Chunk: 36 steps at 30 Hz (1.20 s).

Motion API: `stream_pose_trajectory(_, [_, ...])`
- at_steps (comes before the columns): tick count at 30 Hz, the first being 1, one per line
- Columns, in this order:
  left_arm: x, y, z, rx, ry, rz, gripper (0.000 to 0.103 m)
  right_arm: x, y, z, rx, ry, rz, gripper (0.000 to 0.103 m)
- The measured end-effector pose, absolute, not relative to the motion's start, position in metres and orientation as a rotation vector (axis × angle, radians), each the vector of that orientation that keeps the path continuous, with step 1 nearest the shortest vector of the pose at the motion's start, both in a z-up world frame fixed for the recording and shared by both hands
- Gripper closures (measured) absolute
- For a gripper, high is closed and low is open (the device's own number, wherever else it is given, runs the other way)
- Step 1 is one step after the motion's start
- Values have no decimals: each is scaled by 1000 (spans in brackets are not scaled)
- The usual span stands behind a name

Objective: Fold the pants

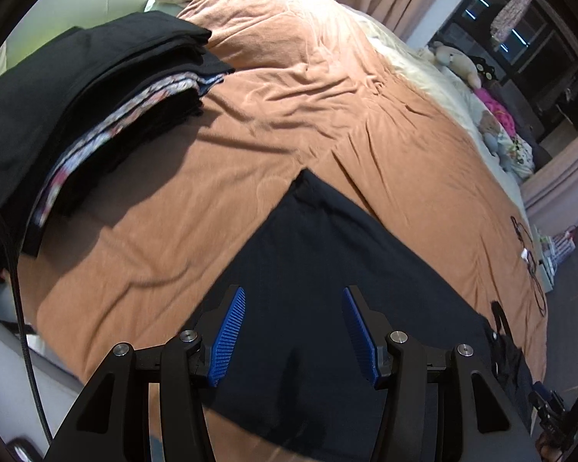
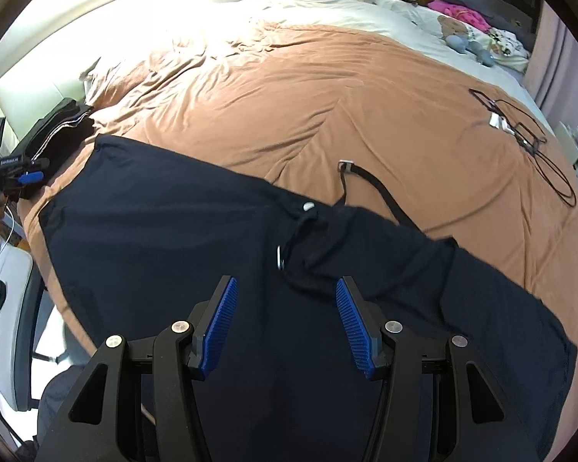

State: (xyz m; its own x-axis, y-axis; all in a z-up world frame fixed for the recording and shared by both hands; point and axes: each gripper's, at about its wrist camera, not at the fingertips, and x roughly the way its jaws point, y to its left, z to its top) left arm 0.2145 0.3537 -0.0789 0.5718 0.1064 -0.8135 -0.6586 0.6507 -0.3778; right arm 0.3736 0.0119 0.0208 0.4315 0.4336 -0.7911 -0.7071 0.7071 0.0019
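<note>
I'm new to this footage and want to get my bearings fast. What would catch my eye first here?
The dark navy pants spread flat across the orange blanket, right under both open grippers, left and right, with nothing between their blue pads. To the left sits a stack of folded dark clothes. At the far edge of the bed lie stuffed toys.

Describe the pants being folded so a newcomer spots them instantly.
Start at the orange bedspread covering the bed. The pants lie spread flat on its near edge: dark navy, with a thin black belt trailing from the waist, unlike the neat stack of folded clothes farther along.
</note>
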Motion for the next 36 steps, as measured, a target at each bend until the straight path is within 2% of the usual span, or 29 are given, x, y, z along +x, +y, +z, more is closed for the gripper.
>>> stream_pose_trajectory(10, [174,324,-90,-795,836,436,48,327,-30,26,-289,859,720,51])
stream_pose_trajectory(20, [146,302,-109,-867,814,374,48,270,-60,2,-228,872,747,51])
stream_pose_trajectory(36, [153,291,-138,-990,793,326,48,235,-41,-34,-283,877,793,51])
